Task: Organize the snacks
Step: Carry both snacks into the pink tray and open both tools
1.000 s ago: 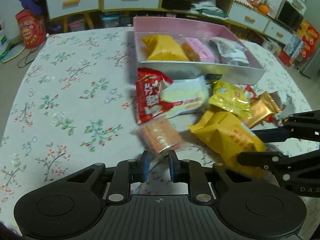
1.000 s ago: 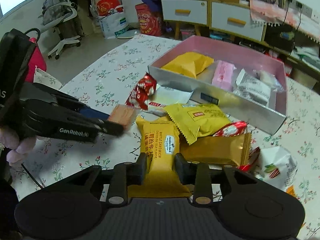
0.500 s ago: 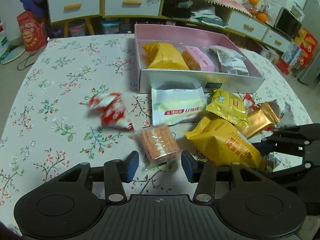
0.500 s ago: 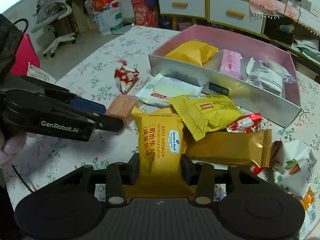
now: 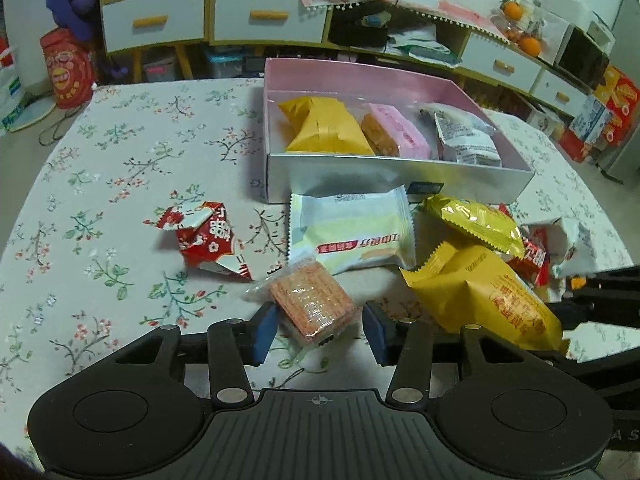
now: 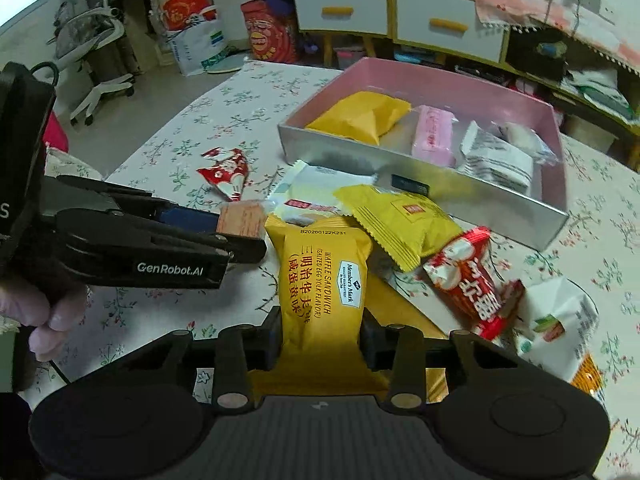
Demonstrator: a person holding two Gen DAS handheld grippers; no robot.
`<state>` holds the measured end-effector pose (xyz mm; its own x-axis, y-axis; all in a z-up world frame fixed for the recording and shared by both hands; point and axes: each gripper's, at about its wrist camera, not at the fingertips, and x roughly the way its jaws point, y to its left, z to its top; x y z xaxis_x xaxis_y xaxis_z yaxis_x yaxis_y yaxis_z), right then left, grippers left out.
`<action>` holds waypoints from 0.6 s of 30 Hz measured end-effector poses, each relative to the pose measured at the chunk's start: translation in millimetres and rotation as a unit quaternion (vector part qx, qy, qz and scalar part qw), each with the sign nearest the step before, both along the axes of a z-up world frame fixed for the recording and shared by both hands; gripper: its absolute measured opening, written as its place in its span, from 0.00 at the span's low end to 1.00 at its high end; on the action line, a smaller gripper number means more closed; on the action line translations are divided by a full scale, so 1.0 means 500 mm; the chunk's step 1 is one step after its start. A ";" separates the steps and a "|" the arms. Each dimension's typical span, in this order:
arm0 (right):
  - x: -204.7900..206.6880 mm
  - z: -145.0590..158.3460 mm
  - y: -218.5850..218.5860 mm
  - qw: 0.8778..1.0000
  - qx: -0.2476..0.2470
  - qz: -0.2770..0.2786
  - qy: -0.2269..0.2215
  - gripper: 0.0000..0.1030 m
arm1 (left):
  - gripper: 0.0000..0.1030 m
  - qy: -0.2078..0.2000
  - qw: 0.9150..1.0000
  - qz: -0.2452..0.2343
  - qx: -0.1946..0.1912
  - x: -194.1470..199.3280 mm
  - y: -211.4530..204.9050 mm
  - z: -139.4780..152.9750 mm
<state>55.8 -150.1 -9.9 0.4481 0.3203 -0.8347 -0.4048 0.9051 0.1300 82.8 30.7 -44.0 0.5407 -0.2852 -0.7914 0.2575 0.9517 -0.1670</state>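
Observation:
My left gripper (image 5: 318, 334) is open, its blue pads either side of an orange cracker packet (image 5: 310, 306) lying on the table; it also shows in the right wrist view (image 6: 240, 240). My right gripper (image 6: 320, 338) is shut on the yellow waffle sandwich pack (image 6: 322, 276), which also shows in the left wrist view (image 5: 484, 292). The pink-lined box (image 5: 400, 178) holds a yellow pack (image 5: 320, 128), a pink bar (image 5: 400, 132) and a clear-wrapped snack (image 5: 464, 136).
Loose on the floral tablecloth: a red packet (image 5: 208, 242) on the left, a white-green packet (image 5: 352, 236), a small yellow packet (image 5: 476, 224), a gold packet under it, another red packet (image 6: 472, 284) and a white bag (image 6: 556, 320). Cabinets stand behind the table.
My left gripper has opened wide around the cracker packet. The red packet has moved left, away from the pile. My right gripper has loosened slightly but still holds the yellow waffle pack.

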 end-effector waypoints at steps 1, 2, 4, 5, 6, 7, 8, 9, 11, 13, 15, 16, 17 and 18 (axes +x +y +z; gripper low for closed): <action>0.000 0.001 -0.003 1.000 0.001 -0.003 0.003 0.06 | 0.45 0.004 1.000 0.001 -0.006 0.001 0.000 0.000; -0.001 0.003 -0.005 1.000 0.003 -0.005 0.005 0.06 | 0.47 0.008 1.000 0.002 -0.013 0.003 0.000 0.001; -0.002 0.008 -0.008 1.000 0.005 -0.008 0.008 0.06 | 0.55 0.010 1.000 0.009 -0.023 0.003 0.000 0.003; -0.003 0.011 -0.010 1.000 0.007 -0.010 0.008 0.06 | 0.55 0.008 1.000 0.013 -0.023 0.003 -0.001 0.004; -0.004 0.013 -0.011 1.000 0.007 -0.011 0.008 0.06 | 0.55 0.005 1.000 0.020 -0.019 0.004 -0.003 0.005; -0.004 0.015 -0.013 1.000 0.007 -0.013 0.008 0.06 | 0.55 0.004 1.000 0.027 -0.015 0.006 -0.005 0.006; -0.005 0.018 -0.015 1.000 0.007 -0.014 0.007 0.06 | 0.55 0.003 0.999 0.035 -0.013 0.008 -0.007 0.007; -0.004 0.019 -0.017 1.000 0.006 -0.015 0.007 0.06 | 0.55 0.006 0.999 0.042 -0.013 0.011 -0.009 0.006; -0.003 0.022 -0.021 1.000 0.002 -0.019 0.003 0.06 | 0.55 0.013 0.998 0.056 -0.011 0.018 -0.017 0.004; -0.002 0.025 -0.026 1.000 0.003 -0.025 0.003 0.06 | 0.54 0.020 0.997 0.070 0.002 0.021 -0.025 0.000; -0.001 0.026 -0.031 1.000 0.005 -0.030 0.003 0.06 | 0.50 0.027 0.996 0.079 0.020 0.020 -0.033 -0.006; -0.001 0.026 -0.033 1.000 0.005 -0.031 0.002 0.06 | 0.45 0.024 0.996 0.081 0.028 0.019 -0.038 -0.004; 0.000 0.027 -0.035 0.999 0.005 -0.032 0.002 0.06 | 0.41 0.024 0.996 0.081 0.036 0.017 -0.041 -0.004; 0.000 0.027 -0.037 0.999 0.006 -0.034 0.002 0.06 | 0.32 0.024 0.996 0.080 0.040 0.016 -0.041 -0.002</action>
